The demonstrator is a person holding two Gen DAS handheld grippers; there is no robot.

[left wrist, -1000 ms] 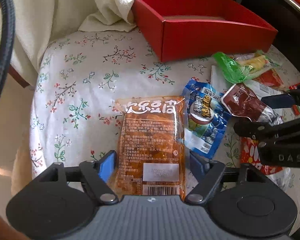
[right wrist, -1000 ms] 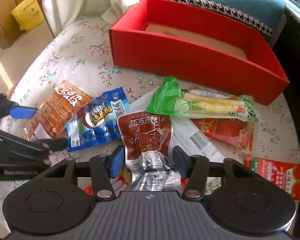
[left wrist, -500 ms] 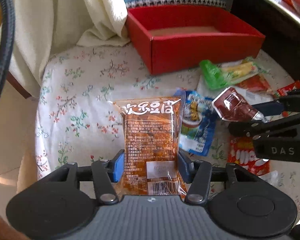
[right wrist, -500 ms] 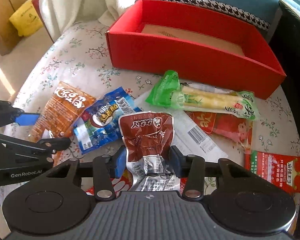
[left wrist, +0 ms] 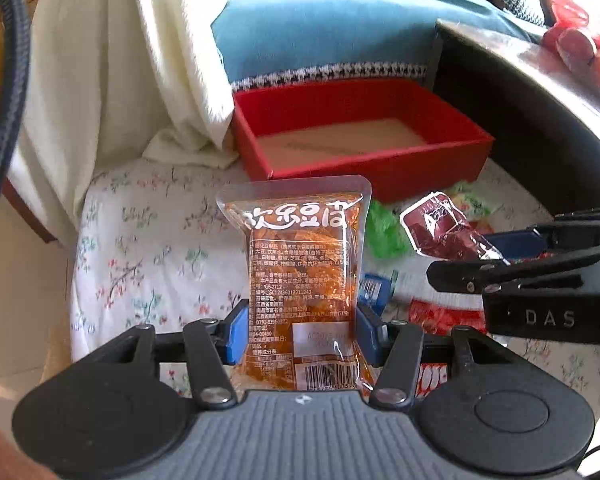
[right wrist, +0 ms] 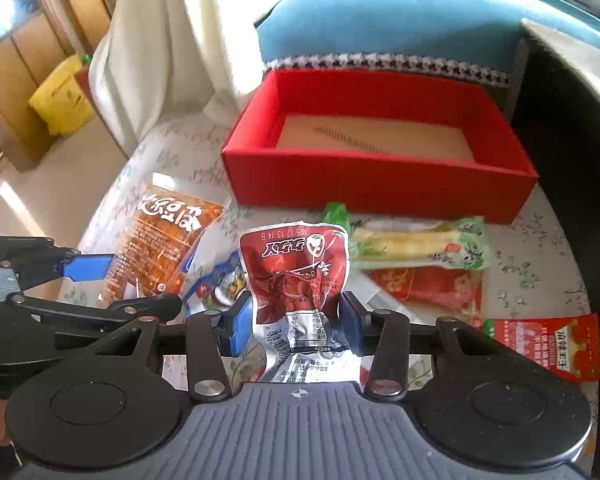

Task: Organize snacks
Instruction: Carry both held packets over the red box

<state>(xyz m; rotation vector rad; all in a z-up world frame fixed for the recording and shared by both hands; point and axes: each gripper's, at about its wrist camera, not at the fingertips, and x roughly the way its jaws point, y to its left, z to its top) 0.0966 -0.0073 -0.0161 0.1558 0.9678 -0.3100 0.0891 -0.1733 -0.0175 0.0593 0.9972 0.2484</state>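
Over the floral-covered desk [left wrist: 148, 240], my left hand-held gripper [left wrist: 300, 330] clamps the orange packet [left wrist: 304, 264] and my right hand-held gripper [right wrist: 296, 320] the maroon pouch [right wrist: 296, 272], both lifted, next to carry into the red box [right wrist: 376, 184].

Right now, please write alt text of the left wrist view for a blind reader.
The left gripper holds an orange snack packet upright, in front of a red box on a floral cloth. At right, the right gripper holds a dark red packet.
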